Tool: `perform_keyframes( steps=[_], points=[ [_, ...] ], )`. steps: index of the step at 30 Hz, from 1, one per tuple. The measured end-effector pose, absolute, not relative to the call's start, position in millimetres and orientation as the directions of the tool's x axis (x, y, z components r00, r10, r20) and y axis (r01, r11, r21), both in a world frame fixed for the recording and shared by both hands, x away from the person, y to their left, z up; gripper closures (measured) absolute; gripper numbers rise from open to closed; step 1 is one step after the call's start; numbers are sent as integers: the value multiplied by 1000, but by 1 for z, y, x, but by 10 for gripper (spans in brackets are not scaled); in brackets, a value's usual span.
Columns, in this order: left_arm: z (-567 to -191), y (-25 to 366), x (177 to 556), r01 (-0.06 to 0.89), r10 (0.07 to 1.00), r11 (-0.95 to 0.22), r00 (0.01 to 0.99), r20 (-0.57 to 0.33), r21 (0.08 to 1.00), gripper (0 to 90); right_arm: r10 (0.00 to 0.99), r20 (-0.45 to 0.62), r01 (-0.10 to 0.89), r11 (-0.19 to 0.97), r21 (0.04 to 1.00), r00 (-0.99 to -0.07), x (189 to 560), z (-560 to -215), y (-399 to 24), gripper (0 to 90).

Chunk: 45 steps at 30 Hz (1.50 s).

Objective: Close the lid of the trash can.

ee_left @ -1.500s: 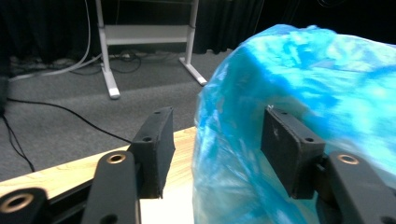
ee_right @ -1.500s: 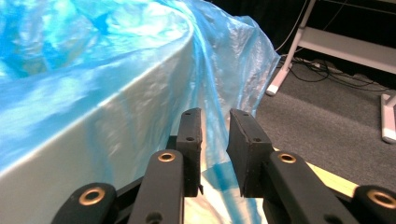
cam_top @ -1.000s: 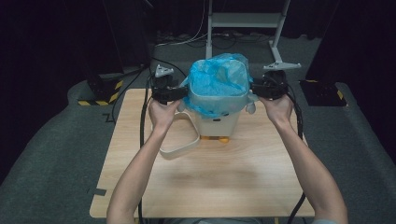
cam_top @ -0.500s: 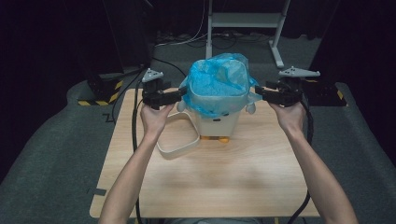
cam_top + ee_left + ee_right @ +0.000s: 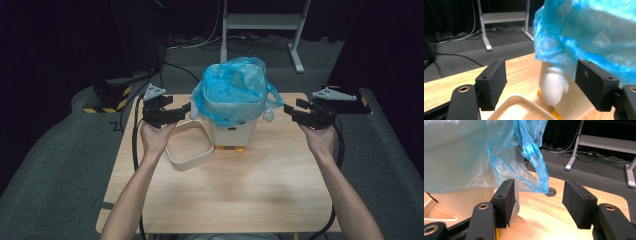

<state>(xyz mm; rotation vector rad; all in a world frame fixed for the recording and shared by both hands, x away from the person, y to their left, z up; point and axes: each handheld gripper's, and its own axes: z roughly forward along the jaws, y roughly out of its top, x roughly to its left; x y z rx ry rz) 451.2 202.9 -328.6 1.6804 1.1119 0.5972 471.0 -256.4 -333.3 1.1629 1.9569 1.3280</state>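
1. We see the white bin [image 5: 234, 127] standing at the far middle of the table [image 5: 225, 200]; it looks rigid and light, best steadied by its walls.
2. Its blue bag liner [image 5: 232, 90] is thin, slippery, tearable; we'd pinch the loose overhang.
3. Left gripper [image 5: 182, 108] and right gripper [image 5: 289, 111] flank it, jaws just opened wide, holding nothing.

**Item count, counter and surroundings**

On the counter [image 5: 250, 200]: one white bin [image 5: 232, 131], one blue bag [image 5: 232, 90] lining it, one white ring-shaped frame [image 5: 189, 145]. Two small rounded white knobs on the bin, one per side [image 5: 268, 116]. Two grippers: left gripper [image 5: 186, 108], right gripper [image 5: 290, 111]. One white metal stand [image 5: 260, 22] behind.
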Motion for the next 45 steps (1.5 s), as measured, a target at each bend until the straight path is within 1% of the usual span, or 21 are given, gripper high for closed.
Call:
perform_keyframes(
  steps=[4, 10, 13, 14, 16, 23, 26, 29, 34, 36, 40, 42, 45],
  points=[
    [-339, 210, 447, 401, 894, -92, 437, -102, 912, 263, 865, 58, 362, 147, 920, -498, 464, -344, -264, 454],
    [-359, 218, 445, 429, 909, -100, 407, -93, 898, 287, 872, 64, 380, 145, 914, -485, 456, -367, -272, 472],
    [-370, 221, 445, 444, 916, -102, 390, -90, 890, 292, 877, 68, 391, 142, 909, -476, 452, -384, -273, 482],
    [-374, 221, 445, 448, 921, -80, 374, -106, 891, 293, 879, 68, 395, 142, 908, -472, 451, -389, -274, 486],
    [-381, 224, 445, 462, 930, -100, 359, -82, 881, 305, 881, 69, 401, 142, 905, -468, 450, -400, -274, 494],
    [-411, 235, 450, 516, 948, -93, 307, -83, 851, 311, 888, 84, 454, 147, 879, -452, 449, -443, -275, 502],
    [-424, 236, 454, 537, 959, -106, 278, -57, 837, 315, 895, 79, 471, 154, 868, -438, 449, -461, -275, 506],
    [-439, 240, 458, 560, 966, -82, 248, -73, 825, 333, 899, 77, 490, 161, 856, -431, 451, -477, -276, 513],
    [-459, 247, 463, 584, 976, -39, 195, -93, 811, 369, 909, 87, 499, 142, 855, -407, 453, -493, -279, 522],
    [-466, 248, 465, 598, 979, -32, 181, -96, 801, 375, 911, 90, 519, 146, 842, -402, 456, -498, -279, 523],
    [-476, 250, 471, 622, 984, -16, 149, -98, 783, 383, 916, 70, 528, 164, 833, -396, 461, -505, -277, 534],
    [-479, 250, 473, 625, 985, -6, 137, -102, 781, 404, 918, 56, 528, 176, 831, -394, 462, -508, -274, 536],
    [-483, 250, 476, 616, 987, 2, 124, -100, 787, 475, 918, 40, 532, 193, 824, -395, 464, -512, -271, 555]
  ],
)
